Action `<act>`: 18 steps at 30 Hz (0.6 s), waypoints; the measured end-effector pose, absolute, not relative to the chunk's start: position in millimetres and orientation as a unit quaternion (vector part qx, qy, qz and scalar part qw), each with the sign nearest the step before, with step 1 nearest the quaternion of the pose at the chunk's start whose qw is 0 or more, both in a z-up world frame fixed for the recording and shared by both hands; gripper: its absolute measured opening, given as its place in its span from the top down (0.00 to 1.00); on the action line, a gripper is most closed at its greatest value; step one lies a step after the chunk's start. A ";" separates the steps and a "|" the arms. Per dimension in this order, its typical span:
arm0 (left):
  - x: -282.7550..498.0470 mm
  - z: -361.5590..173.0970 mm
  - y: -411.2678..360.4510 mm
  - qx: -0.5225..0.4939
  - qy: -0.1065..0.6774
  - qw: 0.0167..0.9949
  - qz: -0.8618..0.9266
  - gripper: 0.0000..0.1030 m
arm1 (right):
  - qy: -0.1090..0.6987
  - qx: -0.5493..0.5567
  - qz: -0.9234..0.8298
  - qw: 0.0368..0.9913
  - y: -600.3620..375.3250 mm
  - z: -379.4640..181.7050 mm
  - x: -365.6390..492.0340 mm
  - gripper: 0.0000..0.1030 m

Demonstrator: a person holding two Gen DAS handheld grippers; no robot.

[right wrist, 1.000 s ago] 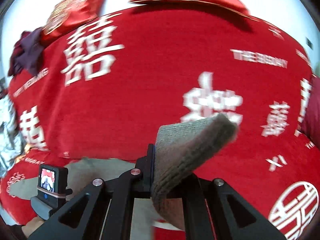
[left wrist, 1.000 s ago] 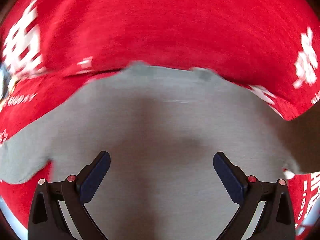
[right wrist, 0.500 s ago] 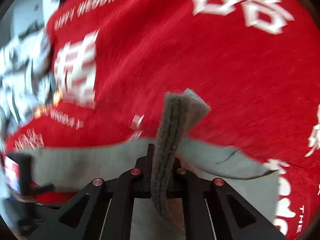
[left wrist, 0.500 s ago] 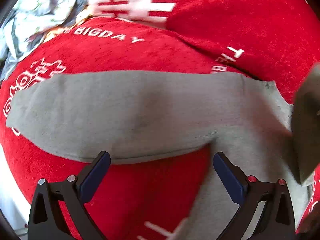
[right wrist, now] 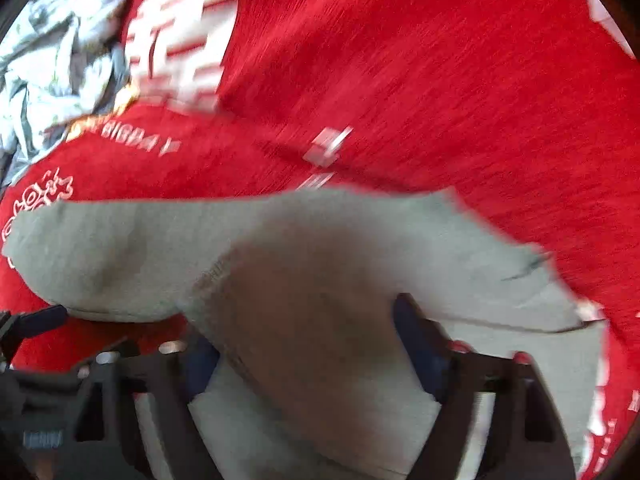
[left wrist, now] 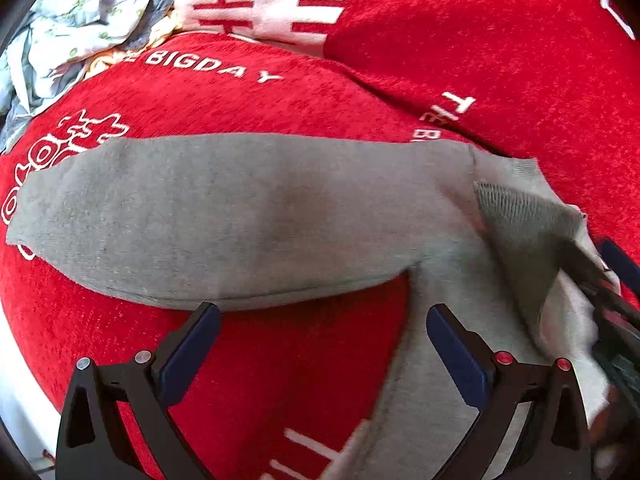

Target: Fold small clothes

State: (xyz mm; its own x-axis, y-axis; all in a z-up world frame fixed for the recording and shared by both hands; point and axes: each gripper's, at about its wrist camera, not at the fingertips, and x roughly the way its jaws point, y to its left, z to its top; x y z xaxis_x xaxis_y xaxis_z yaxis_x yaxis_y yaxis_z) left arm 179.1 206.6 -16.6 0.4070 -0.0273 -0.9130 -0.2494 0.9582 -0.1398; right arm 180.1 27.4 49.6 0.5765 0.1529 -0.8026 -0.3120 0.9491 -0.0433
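Left gripper (left wrist: 322,344), bottom centre of left view: fingers spread wide, nothing between them, hovering over red cover (left wrist: 248,360) just below the sock's lower edge. Right gripper (right wrist: 308,356), bottom of right view, blurred: fingers look spread w/ a loose grey fold of the sock draped between and over them; whether it pinches anything, can't tell. In left view the right gripper also shows at far right edge, against the ribbed cuff (left wrist: 516,204). Grey sock (left wrist: 240,216) lies flat across mid-frame in both views, toe at left, cuff end at right turned up and back over itself. Beyond it, cover has white print: "BIGDAY" (left wrist: 212,66) upper left-centre, part of "THE" at upper right, large white Chinese-style character at top. Crumpled pale floral cloth (left wrist: 76,20) in upper left corner.
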 end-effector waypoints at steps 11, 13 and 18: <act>213.0 11.8 76.8 -0.070 0.534 0.842 -0.025 0.00 | 0.478 -0.164 -0.089 0.858 -201.9 31.3 99.1 0.18; 227.0 4.0 51.8 -0.059 0.550 0.833 -0.028 0.00 | 0.490 -0.138 -0.077 0.857 -217.1 23.4 97.0 0.18; 241.9 -25.2 22.9 -0.011 0.586 0.811 -0.001 0.00 | 0.504 -0.101 -0.064 0.855 -232.2 -5.3 110.6 0.18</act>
